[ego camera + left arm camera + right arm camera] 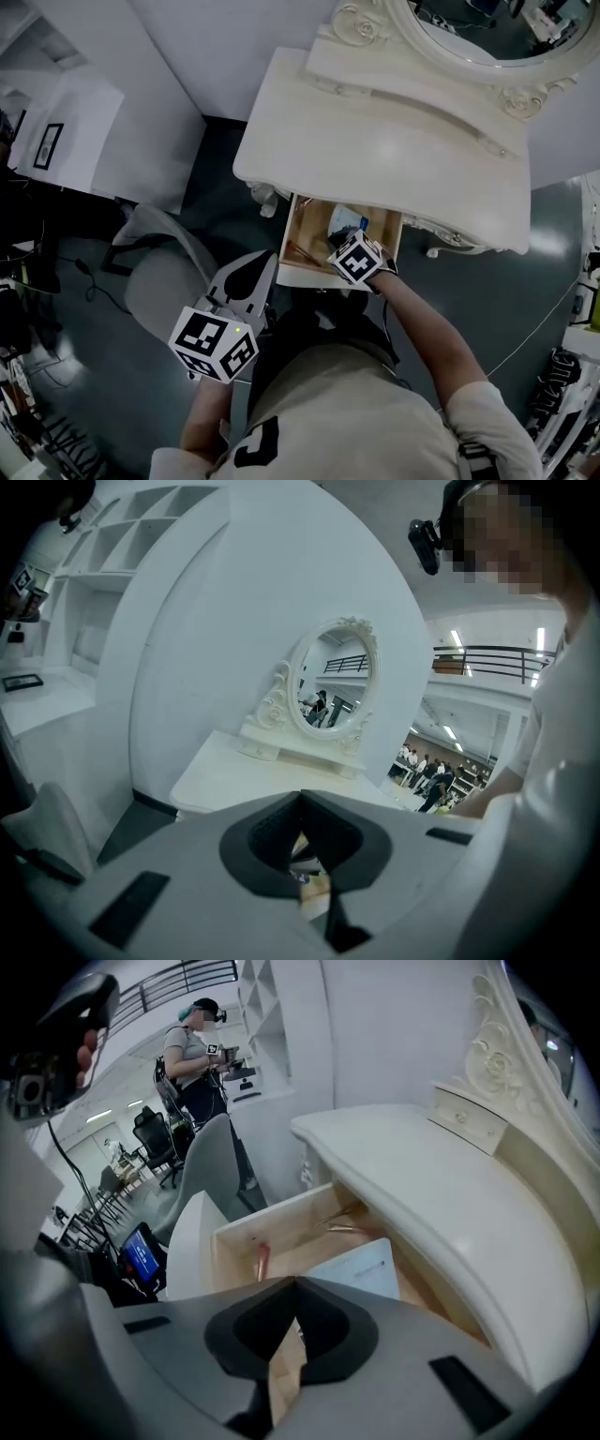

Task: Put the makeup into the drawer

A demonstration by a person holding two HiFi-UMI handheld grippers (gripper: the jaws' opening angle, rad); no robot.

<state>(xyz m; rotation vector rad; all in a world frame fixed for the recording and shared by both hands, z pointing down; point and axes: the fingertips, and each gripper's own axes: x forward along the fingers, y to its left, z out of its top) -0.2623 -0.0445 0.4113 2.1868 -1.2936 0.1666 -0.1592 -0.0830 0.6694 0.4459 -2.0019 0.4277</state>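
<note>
Makeup (262, 1262) is seen inside the open drawer (272, 1218): a pink tube by the side wall, a white packet (361, 1267) beside it and thin gold pieces (342, 1225) toward the back. No makeup is seen on the tabletop (375, 141) below the mirror (469, 28).

The right gripper (295, 1283) is held over the drawer and pointed steeply down into it. Its jaws are pressed together and nothing is pinched between them. The left gripper (300, 797) is held back from the drawer, near the person's body, and aimed toward the table. Its jaws are also pressed together, and nothing is carried.

The placing step is judged to be at its end, since every piece in view lies in the drawer. If the drawer is to be closed, a shut gripper should be set flat against the drawer front and pushed straight in. The right gripper must first be lifted out of the drawer.
</note>
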